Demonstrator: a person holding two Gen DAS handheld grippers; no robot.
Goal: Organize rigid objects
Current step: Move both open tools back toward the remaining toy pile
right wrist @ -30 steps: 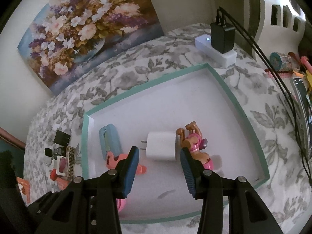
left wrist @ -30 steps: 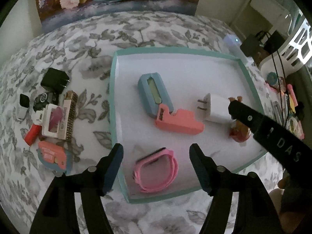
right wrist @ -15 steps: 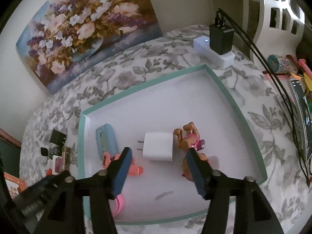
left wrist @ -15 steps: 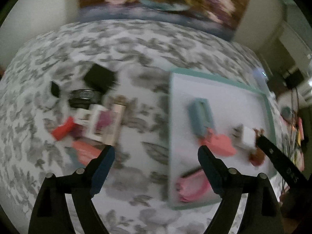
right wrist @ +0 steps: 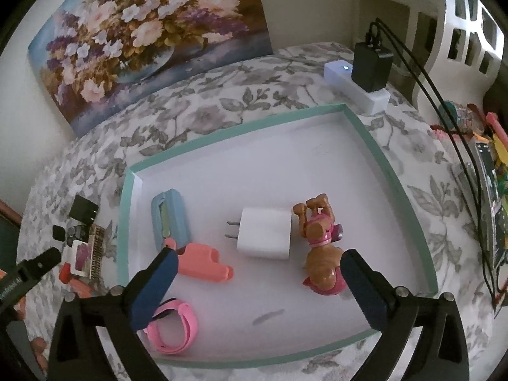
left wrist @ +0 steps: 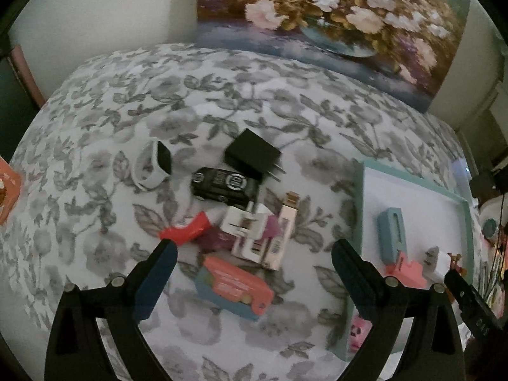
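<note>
A teal-rimmed white tray [right wrist: 377,152] holds a white charger [right wrist: 266,238], a toy dog [right wrist: 320,254], a blue case [right wrist: 170,219], a coral piece [right wrist: 203,262] and a pink watch band [right wrist: 174,327]. My right gripper [right wrist: 258,273] is open and empty above the tray's front, over the charger and dog. My left gripper [left wrist: 254,270] is open and empty above a loose pile on the bedspread: a black charger [left wrist: 252,155], a black toy car [left wrist: 223,185], a white band [left wrist: 150,166], a red piece [left wrist: 185,230], a white box [left wrist: 254,235] and a coral-and-blue case [left wrist: 236,285].
The floral bedspread [left wrist: 222,95] lies under everything. A flower painting [right wrist: 143,31] leans on the back wall. A white power strip [right wrist: 355,87] with a black adapter [right wrist: 371,66] and cables sits behind the tray. Clutter lies at the right edge [right wrist: 485,171].
My left gripper has swung left, from over the pink band in the tray to over the loose pile. My right gripper has opened wider and backed off the white charger.
</note>
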